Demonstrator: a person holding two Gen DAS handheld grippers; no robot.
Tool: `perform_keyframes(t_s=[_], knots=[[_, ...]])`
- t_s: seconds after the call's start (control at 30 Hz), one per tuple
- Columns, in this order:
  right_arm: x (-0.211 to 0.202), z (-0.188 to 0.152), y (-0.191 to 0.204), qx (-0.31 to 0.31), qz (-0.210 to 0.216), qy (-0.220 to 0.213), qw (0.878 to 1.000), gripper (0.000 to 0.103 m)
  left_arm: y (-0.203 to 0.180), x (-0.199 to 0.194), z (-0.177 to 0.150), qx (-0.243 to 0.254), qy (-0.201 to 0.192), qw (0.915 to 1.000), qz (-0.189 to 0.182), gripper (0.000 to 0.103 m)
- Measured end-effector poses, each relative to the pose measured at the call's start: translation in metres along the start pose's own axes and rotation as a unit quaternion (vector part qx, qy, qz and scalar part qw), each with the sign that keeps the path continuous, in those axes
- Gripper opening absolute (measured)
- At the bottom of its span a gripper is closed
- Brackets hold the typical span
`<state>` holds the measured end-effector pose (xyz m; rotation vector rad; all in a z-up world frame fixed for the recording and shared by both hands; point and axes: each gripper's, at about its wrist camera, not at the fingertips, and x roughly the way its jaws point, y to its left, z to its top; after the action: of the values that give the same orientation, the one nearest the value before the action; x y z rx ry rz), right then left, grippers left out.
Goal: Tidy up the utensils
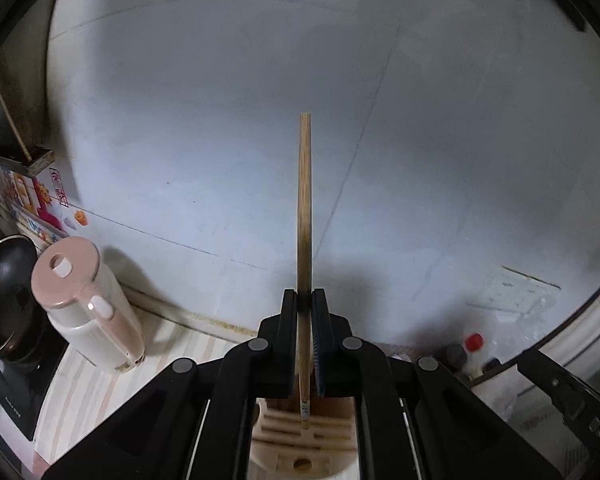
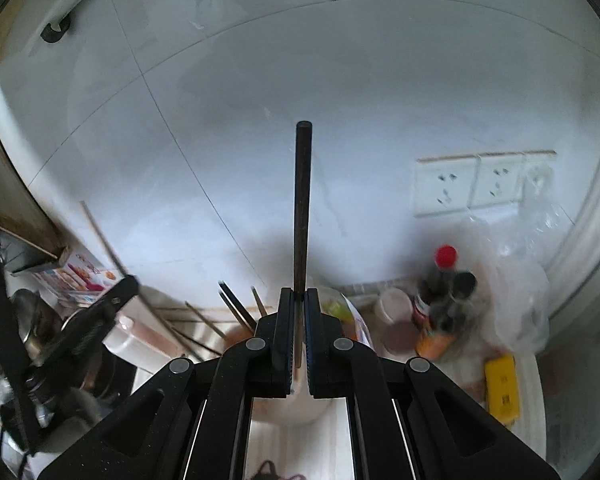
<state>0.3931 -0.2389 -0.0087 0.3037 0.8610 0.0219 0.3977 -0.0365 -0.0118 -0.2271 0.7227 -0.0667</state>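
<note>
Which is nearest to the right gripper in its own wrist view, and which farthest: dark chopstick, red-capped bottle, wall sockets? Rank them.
1. dark chopstick, held in the right gripper.
2. red-capped bottle, on the right.
3. wall sockets, on the wall behind, right.

Black fingers (image 1: 290, 344), blue pads, grey round rivets.

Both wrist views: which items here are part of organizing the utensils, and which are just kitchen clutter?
Job items:
light chopstick in left tool
dark chopstick in right tool
holder below the left tool
loose chopsticks

Clutter:
kettle
pan
sauce bottle
plastic bag
outlets
</note>
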Motion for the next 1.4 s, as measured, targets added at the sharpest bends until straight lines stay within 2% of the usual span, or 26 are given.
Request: perform_keyframes(t_s=[0.2, 0.4, 0.63, 0.7, 0.73, 0.77, 0.83, 0.9, 0.93, 0.97, 1.1, 1.17, 1.2, 1.27, 1.33, 1.4], knots=[[0.047, 0.007, 0.009, -0.003, 0.005, 0.03, 1.0, 0.005, 0.003, 0.046, 0.0, 0.002, 0.019, 0.9997, 0.013, 0.004], [0.092, -0.003, 0.01, -0.004, -0.003, 0.075, 0.997, 0.005, -0.001, 0.075, -0.007, 0.022, 0.04, 0.9988, 0.019, 0.005], [0.119, -0.014, 0.002, 0.008, 0.016, 0.13, 0.991, 0.007, 0.006, 0.063, -0.011, 0.023, 0.083, 0.9962, 0.017, 0.013], [0.119, -0.015, 0.0, 0.011, 0.015, 0.13, 0.991, 0.013, 0.011, 0.049, -0.012, 0.024, 0.077, 0.9965, 0.023, 0.03], [0.118, -0.015, -0.002, 0.014, 0.017, 0.13, 0.991, 0.022, 0.013, 0.043, -0.013, 0.022, 0.072, 0.9968, 0.026, 0.053], [0.115, -0.017, -0.004, 0.018, 0.016, 0.127, 0.992, 0.031, 0.016, 0.034, -0.014, 0.02, 0.064, 0.9974, 0.028, 0.069], [0.112, -0.018, -0.009, 0.021, 0.01, 0.122, 0.992, 0.038, 0.023, 0.02, -0.015, 0.021, 0.05, 0.9978, 0.039, 0.072], [0.107, -0.023, -0.011, 0.019, 0.001, 0.114, 0.993, 0.042, 0.027, 0.012, -0.02, 0.037, 0.049, 0.9969, 0.051, 0.072], [0.103, -0.026, -0.011, 0.015, -0.006, 0.11, 0.994, 0.044, 0.029, 0.009, -0.021, 0.043, 0.049, 0.9961, 0.059, 0.076], [0.099, -0.03, -0.011, 0.011, -0.013, 0.104, 0.994, 0.048, 0.031, 0.005, -0.026, 0.051, 0.05, 0.9951, 0.068, 0.086], [0.086, -0.049, -0.007, -0.007, -0.041, 0.084, 0.996, 0.058, 0.033, -0.005, -0.048, 0.079, 0.038, 0.9922, 0.088, 0.093], [0.081, -0.061, -0.005, -0.018, -0.056, 0.078, 0.995, 0.066, 0.033, -0.005, -0.058, 0.094, 0.041, 0.99, 0.097, 0.103], [0.08, -0.068, -0.004, -0.022, -0.063, 0.075, 0.995, 0.069, 0.034, -0.006, -0.062, 0.099, 0.04, 0.9893, 0.1, 0.103], [0.078, -0.079, -0.003, -0.03, -0.075, 0.073, 0.994, 0.083, 0.035, -0.008, -0.071, 0.106, 0.045, 0.9879, 0.103, 0.103], [0.078, -0.09, -0.002, -0.037, -0.087, 0.075, 0.993, 0.092, 0.038, -0.008, -0.079, 0.108, 0.052, 0.9874, 0.103, 0.103], [0.078, -0.101, -0.001, -0.045, -0.104, 0.077, 0.991, 0.097, 0.04, -0.008, -0.083, 0.11, 0.057, 0.9867, 0.105, 0.103]])
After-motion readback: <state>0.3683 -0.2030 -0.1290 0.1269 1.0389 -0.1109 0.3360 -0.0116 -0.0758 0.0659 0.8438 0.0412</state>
